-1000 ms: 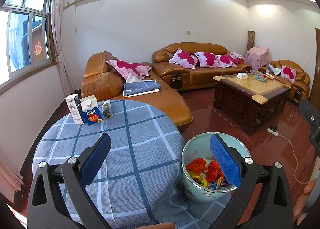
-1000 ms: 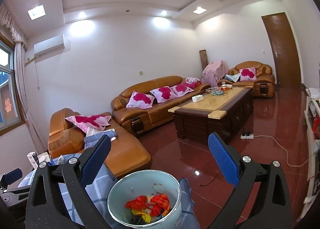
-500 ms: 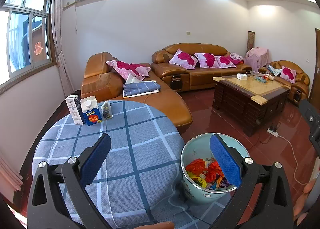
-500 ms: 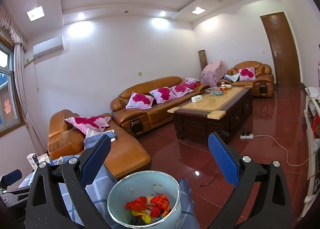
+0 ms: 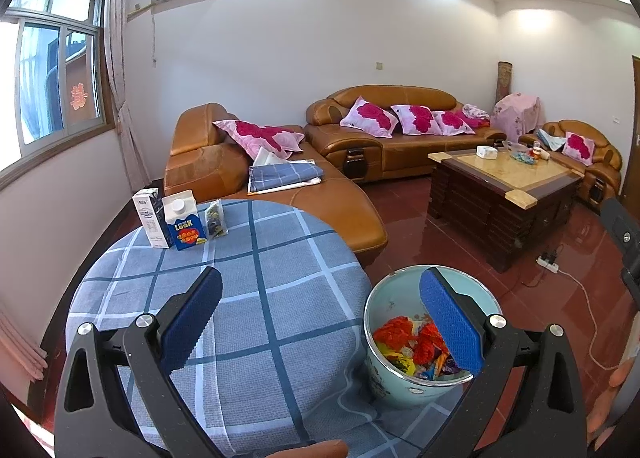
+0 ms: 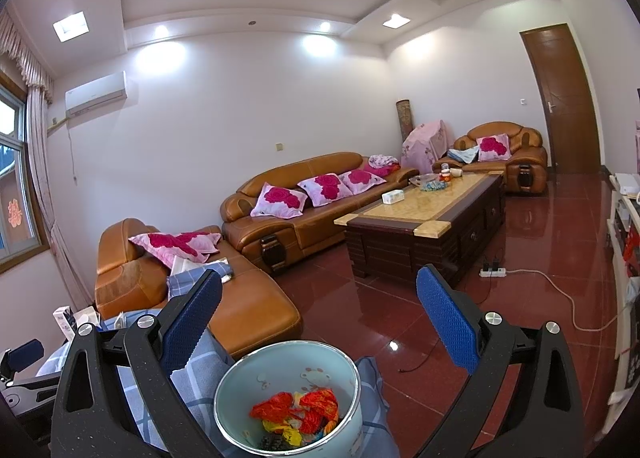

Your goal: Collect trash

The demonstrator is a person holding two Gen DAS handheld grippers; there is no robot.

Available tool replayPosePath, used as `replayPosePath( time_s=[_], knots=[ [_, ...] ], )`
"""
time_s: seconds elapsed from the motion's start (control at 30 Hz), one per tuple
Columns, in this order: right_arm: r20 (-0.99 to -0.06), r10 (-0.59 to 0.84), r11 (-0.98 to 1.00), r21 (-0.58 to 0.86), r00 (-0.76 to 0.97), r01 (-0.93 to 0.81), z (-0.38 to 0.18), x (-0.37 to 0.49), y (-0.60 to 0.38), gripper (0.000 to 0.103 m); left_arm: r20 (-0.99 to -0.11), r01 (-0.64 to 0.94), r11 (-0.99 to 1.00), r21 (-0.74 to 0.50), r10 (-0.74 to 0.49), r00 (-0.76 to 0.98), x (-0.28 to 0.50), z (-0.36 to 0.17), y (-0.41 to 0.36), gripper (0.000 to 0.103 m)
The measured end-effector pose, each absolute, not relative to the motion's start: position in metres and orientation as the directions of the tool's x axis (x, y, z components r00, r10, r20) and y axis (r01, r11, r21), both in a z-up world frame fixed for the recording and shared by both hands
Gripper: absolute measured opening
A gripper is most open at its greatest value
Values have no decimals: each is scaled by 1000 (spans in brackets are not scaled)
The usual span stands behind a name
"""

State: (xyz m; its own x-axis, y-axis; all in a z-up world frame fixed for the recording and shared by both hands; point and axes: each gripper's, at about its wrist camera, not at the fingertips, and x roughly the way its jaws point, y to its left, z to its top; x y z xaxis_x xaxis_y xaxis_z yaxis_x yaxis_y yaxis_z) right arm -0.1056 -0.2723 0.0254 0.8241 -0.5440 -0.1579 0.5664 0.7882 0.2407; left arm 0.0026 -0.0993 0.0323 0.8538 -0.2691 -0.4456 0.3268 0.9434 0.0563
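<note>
Trash, a heap of red, orange and yellow crumpled wrappers, lies in the pale blue round metal bucket that stands at the near right edge of the round desk under its blue-grey checked cloth. At the desk's far left stand a white carton, a blue-and-white milk carton and a small clear packet, close together and well apart from the bucket; these look like the trash left to collect. The bucket sits so near the rim that a knock in passing could tip it to the red tiled floor. The left gripper and the right gripper both hang with jaws wide apart, holding and touching nothing.
</note>
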Motion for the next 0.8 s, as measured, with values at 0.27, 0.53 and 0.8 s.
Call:
replayPosePath(
  time_s=[0.27,0.53,0.8],
  knots=[
    [-159,-548,784,243,821,571,25,-108,-274,96,-436,325,944,60,-268,859,1,33,-98,97],
    [-158,-550,783,246,820,572,25,-110,-274,96,-436,321,945,59,-265,860,1,34,-98,97],
    [-158,-549,783,246,821,571,25,-110,-274,96,-429,327,943,66,-269,862,0,35,-99,97]
  ],
)
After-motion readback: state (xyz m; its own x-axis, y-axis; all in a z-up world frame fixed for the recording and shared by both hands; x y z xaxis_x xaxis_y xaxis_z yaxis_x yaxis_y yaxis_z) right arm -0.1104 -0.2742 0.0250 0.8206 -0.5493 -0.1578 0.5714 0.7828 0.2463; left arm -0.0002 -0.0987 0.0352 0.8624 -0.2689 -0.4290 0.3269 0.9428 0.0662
